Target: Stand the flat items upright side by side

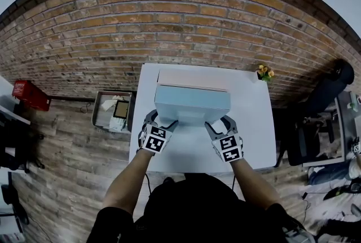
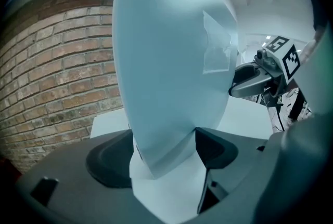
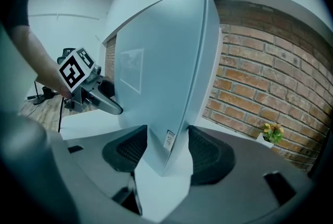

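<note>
The pale blue box (image 1: 192,102) stands on edge at the middle of the bench (image 1: 254,123), with the pink box (image 1: 192,77) just behind it at 12 o'clock. The jaws of the left gripper (image 2: 164,150) clamp its 7 o'clock corner, and those of the right gripper (image 3: 164,153) its 5 o'clock corner. It looks stiff, light and smooth, so gripped this low it may tip.

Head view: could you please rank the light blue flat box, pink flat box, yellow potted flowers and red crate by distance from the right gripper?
1. Light blue flat box, gripped by the right gripper.
2. Pink flat box, just behind.
3. Yellow potted flowers, back right.
4. Red crate, far left.
</note>
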